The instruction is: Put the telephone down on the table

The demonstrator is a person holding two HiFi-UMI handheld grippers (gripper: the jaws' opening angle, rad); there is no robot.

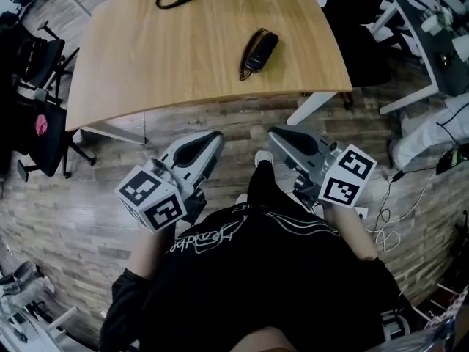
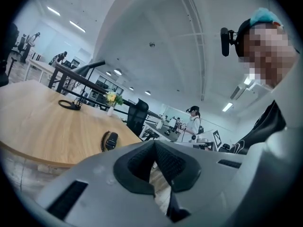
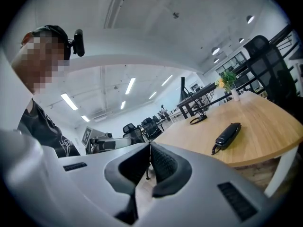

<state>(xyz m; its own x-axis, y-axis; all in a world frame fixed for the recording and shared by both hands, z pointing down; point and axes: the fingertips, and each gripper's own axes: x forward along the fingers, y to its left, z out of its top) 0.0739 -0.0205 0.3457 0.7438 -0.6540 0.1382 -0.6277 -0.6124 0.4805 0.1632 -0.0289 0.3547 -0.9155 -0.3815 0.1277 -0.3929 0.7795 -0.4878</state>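
Lying flat on the table (image 1: 168,57), far right: telephone (image 1: 258,50). Jaws pressed together, empty, near: left gripper (image 1: 215,136), right gripper (image 1: 273,133). Can't read shirt script (image 1: 211,235).

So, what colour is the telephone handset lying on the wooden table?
The slim telephone handset is black; the head view shows it best.
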